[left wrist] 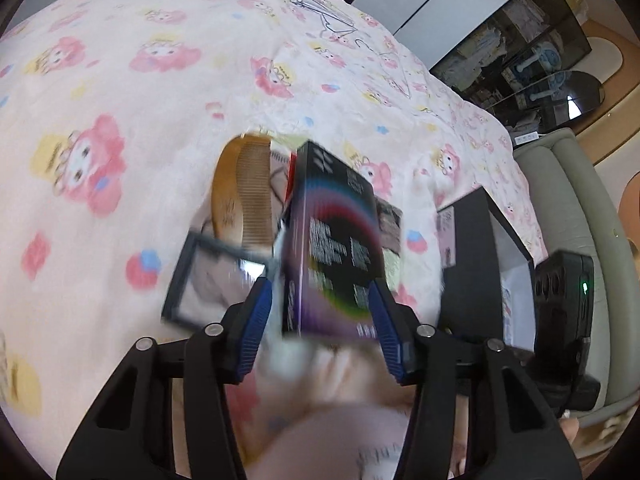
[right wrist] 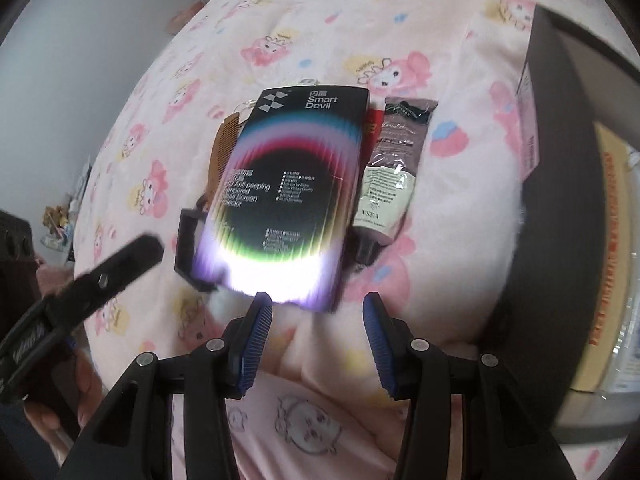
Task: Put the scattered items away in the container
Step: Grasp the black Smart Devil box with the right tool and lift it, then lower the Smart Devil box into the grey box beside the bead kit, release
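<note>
Fingers point(left wrist: 380, 308) of the left gripper point(left wrist: 320, 312) clamp the screen-protector box point(left wrist: 332, 240), tilting it up off the bed point(left wrist: 120, 120), likely to carry it toward the black container point(left wrist: 480, 248) just beside; the right gripper point(right wrist: 318, 312) hangs open and empty near the box's lower edge; comb point(left wrist: 240, 184), black frame point(left wrist: 188, 280) and cream tube point(right wrist: 390, 172) lie on the bed.
</note>
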`<state>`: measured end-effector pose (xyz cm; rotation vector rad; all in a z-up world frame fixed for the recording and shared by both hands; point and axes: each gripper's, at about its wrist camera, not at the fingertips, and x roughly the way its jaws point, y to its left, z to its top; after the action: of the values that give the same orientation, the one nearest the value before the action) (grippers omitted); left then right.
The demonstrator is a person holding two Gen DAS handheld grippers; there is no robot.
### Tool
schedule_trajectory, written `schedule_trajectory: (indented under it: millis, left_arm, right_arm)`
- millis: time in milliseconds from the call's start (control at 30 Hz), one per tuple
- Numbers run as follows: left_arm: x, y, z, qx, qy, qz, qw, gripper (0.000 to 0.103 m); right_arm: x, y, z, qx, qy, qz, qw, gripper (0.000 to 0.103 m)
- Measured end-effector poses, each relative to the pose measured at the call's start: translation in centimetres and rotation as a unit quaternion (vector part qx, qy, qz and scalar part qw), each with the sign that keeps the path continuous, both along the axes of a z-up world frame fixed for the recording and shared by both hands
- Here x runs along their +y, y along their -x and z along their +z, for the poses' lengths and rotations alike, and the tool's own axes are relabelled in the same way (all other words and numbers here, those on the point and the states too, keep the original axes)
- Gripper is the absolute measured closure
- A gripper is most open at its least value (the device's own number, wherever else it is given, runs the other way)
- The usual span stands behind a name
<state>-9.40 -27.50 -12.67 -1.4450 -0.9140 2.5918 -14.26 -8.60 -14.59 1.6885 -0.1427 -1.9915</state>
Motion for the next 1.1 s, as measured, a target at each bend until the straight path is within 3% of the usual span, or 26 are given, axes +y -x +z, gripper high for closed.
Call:
schedule_trajectory:
  millis: [133, 267, 533, 767, 933, 1100]
  left_arm:
    - [-0.2, 2.8, -1.5, -0.011, -0.019, -0.021, 0.9995, 0.054]
    - [0.5, 4.2, -3.1, -0.041, -0.012, -0.03, 0.9986, 0.054]
    - [1.5, 2.4, -3.3, -0.081, -0.008, -0.049, 0.9955, 0.063]
    - [0.9, 0.1, -3.0, -0.072, -0.036, -0.06, 0.9949, 0.063]
    - [1.2, 1.6, -4.2, -0.085, -0.012, -0.047, 0.9952, 0.063]
    - [2.1, 0.4, -1.5, -0.056, 0.0, -0.057, 0.9968, 0.062]
  right_arm:
    - [-0.8, 1.1, -1.1, -0.004, -0.004, 0.0, 1.0, 0.06]
    - [-1.4, 2.0, -2.1, -0.013, 0.0, 0.002, 1.0, 0.055]
    - [-2.2, 0.8, -1.5, -0.011, 0.009, 0.046, 0.999, 0.059]
    - [-1.5, -0.8, -1.2, -0.012, 0.016, 0.063, 0.998, 0.059]
    - [-1.8, 1.1, -3.1, -0.033, 0.047, 0.058, 0.997, 0.056]
    - [-0.6, 0.0, -0.4, -0.004, 0.059, 0.056, 0.997, 0.059]
